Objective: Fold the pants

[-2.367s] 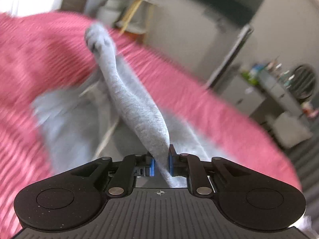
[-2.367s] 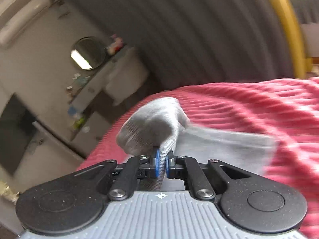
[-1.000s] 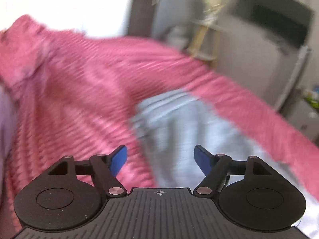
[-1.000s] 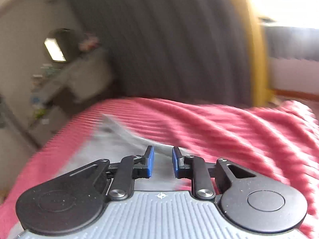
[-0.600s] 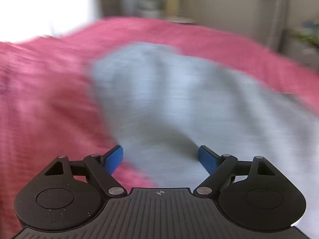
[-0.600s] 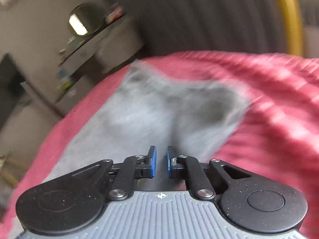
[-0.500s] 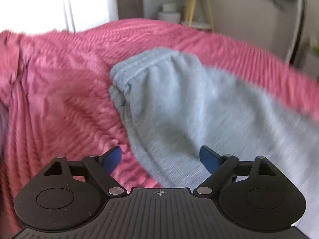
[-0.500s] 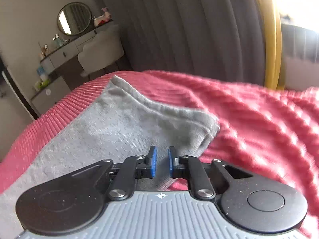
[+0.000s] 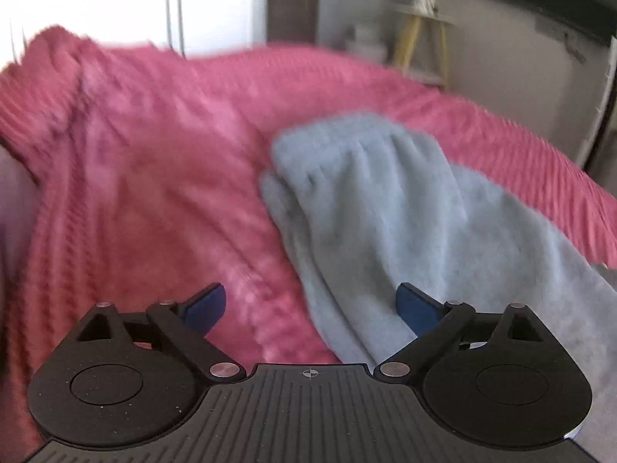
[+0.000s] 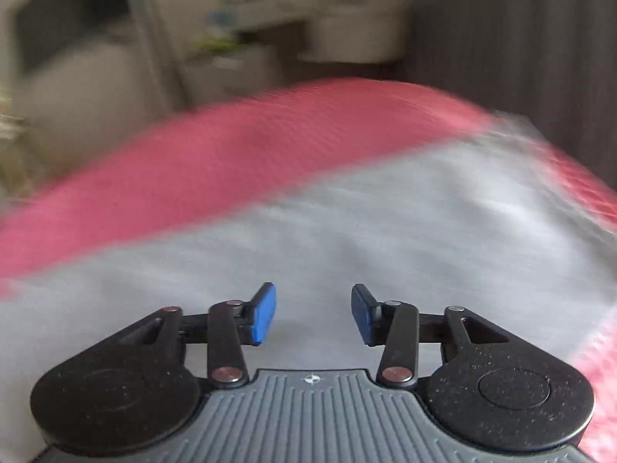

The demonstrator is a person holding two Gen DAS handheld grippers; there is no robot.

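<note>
Both hand-held grippers are running empty: the left hand-held gripper (image 9: 310, 308) is standing about as wide as it goes, its jaws having just been opening, one pad over the blanket (image 9: 154, 162) and the other over the pants (image 9: 385, 208), nothing pinched between them. The right hand-held gripper (image 10: 313, 314) is sitting roughly half open, jaws also just opening, hovering over grey cloth with nothing gripped. The pants are lying flat on the blanket-covered bed, waistband end bunching toward the far side in the left view, legs running off the right of frame. Risks, as a judgement: the right view is smearing badly, so that hand is likely placing a pinch half blind and could be grabbing one layer instead of both, or catching the fuzzy blanket along with the fabric; that would be dragging the blanket and skewing the fold. The left jaws are straddling the pants' near edge, so closing there may be picking up blanket pile too. The soft knit is likely sagging and slipping if pinched shallow. Room: open blanket is lying to the left of the pants in the left view, giving space to fold that way; on the far side, the bed edge is running close to the pants, with a stool (image 9: 424, 38) and furniture beyond, so slack there is thin.
</note>
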